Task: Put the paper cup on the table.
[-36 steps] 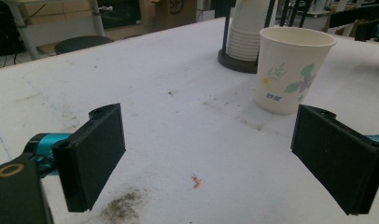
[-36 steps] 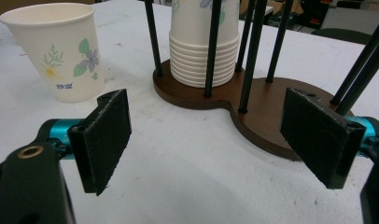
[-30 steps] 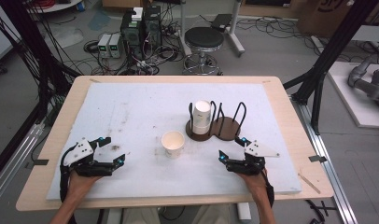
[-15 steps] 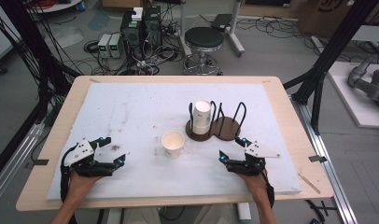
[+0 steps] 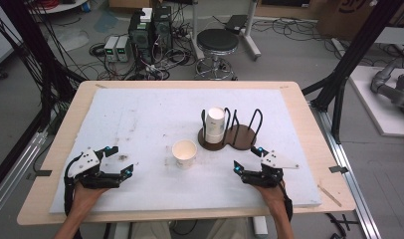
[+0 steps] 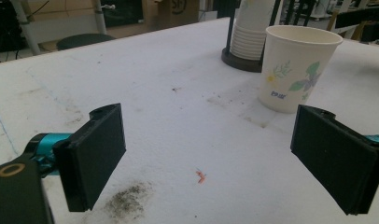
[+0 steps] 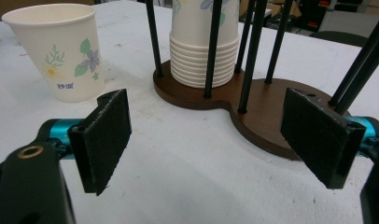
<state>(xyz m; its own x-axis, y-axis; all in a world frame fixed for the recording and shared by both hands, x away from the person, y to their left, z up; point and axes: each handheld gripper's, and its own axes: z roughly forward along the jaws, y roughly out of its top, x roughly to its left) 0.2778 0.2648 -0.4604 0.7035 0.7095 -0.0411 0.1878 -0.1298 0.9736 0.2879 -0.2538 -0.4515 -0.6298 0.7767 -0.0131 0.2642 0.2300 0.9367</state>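
A single paper cup (image 5: 184,153) with a flower print stands upright near the middle of the white mat (image 5: 140,119); it also appears in the left gripper view (image 6: 297,65) and the right gripper view (image 7: 61,49). Behind it to the right, a dark wooden cup holder (image 5: 235,135) with black rods carries a stack of upside-down paper cups (image 5: 214,123) (image 7: 204,42). My left gripper (image 5: 118,160) rests open at the front left, well short of the cup. My right gripper (image 5: 247,159) rests open at the front right, just before the holder's base (image 7: 253,105). Both hold nothing.
The mat lies on a wooden table (image 5: 319,149). Dark smudges (image 6: 127,200) mark the mat close to the left gripper. Beyond the far edge stand a stool (image 5: 217,42), electronics boxes (image 5: 150,25) and cables on the floor. Black frame posts (image 5: 349,64) rise at both sides.
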